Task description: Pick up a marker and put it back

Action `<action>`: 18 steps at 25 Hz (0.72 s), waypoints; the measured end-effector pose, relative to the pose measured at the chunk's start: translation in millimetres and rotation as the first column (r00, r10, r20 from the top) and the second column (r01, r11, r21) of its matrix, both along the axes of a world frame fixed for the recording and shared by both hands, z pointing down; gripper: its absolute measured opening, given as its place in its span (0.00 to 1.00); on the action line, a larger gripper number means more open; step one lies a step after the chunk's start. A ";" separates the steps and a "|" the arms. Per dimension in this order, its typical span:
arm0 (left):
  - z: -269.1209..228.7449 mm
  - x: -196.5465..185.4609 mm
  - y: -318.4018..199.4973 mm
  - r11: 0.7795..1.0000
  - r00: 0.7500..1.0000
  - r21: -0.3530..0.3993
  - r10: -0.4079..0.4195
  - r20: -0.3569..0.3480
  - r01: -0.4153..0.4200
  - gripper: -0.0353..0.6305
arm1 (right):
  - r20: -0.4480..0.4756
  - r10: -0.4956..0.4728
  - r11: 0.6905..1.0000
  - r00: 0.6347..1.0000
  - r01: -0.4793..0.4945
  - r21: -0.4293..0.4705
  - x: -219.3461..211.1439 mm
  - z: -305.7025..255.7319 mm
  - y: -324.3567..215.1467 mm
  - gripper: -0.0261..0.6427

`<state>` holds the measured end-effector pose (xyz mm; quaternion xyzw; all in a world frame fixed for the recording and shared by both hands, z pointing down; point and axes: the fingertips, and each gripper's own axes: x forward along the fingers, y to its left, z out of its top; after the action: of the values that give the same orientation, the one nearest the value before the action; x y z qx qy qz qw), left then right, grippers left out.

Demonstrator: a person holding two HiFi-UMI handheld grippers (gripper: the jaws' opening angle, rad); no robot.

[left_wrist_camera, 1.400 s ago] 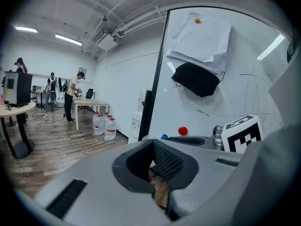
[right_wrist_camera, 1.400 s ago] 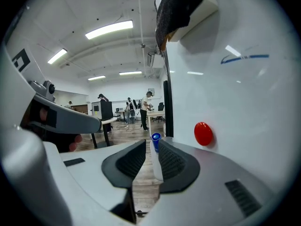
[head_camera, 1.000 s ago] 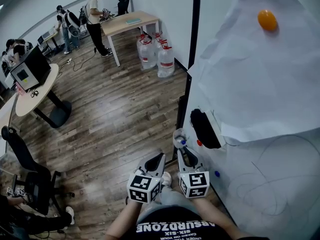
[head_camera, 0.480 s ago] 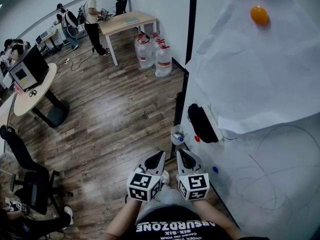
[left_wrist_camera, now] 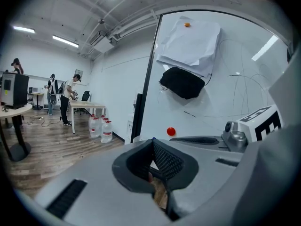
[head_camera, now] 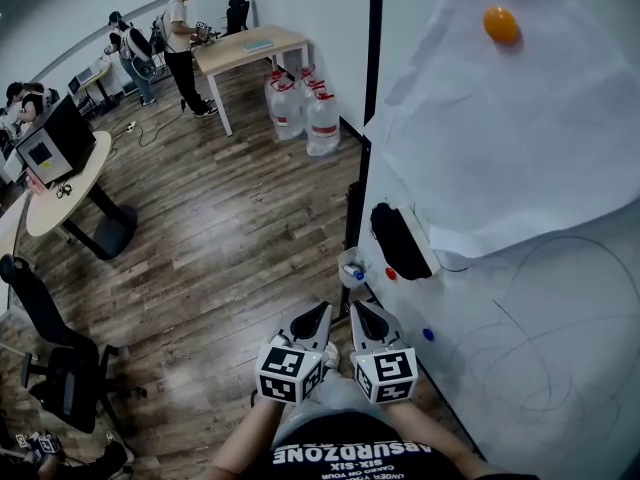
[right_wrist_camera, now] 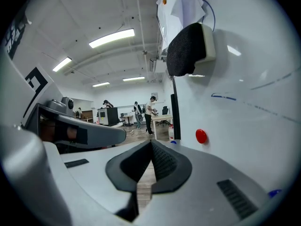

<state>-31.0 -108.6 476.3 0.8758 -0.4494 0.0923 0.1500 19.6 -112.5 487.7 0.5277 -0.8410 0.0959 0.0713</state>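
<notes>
Right gripper: grey two-jaw right gripper (head_camera: 364, 310) pressed together, jaws just closed, nothing between them, aimed close to level.
Left gripper: grey two-jaw left gripper (head_camera: 319, 315) pressed together as well, empty, just beside the right gripper on its left.
Marker: blue-capped marker (head_camera: 361, 275), seen only by its cap, standing in a small clear plastic cup (head_camera: 349, 260) just ahead of the right gripper's tips and apart from them.
Surroundings: white whiteboard (head_camera: 520, 298) along the right gripper's right side. Round red magnet (head_camera: 390, 274) stuck to it, ahead and slightly right of the tips.
Stage: fits two readings, either marker waiting in the cup to be lifted, or marker set back in the cup and released. No telling which.
Doing it well: worth holding both grippers steady and off the cup's rim, the cup likely light and easy to tip at a nudge. Worth keeping the right gripper's flank clear of the whiteboard. Worth judging line-up by the blue cap in the right gripper view.
</notes>
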 end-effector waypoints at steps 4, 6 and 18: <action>-0.3 1.0 2.0 1.000 1.000 0.001 0.002 -0.001 -0.002 0.06 | 0.005 0.002 1.000 1.000 -0.002 0.003 0.3 -2.2 1.4 0.03; -0.2 0.8 2.6 1.000 1.000 0.003 0.000 -0.002 0.000 0.06 | 0.010 0.000 1.000 1.000 0.000 0.004 -0.1 -2.8 1.7 0.03; 2.7 -1.5 6.5 1.000 1.000 -0.005 -0.003 -0.004 0.003 0.06 | 0.007 0.003 1.000 1.000 -0.003 0.008 -1.6 -2.7 4.9 0.03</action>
<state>-32.5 -102.1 479.0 0.8748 -0.4503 0.0916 0.1533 18.0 -107.6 484.9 0.5290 -0.8408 0.0944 0.0663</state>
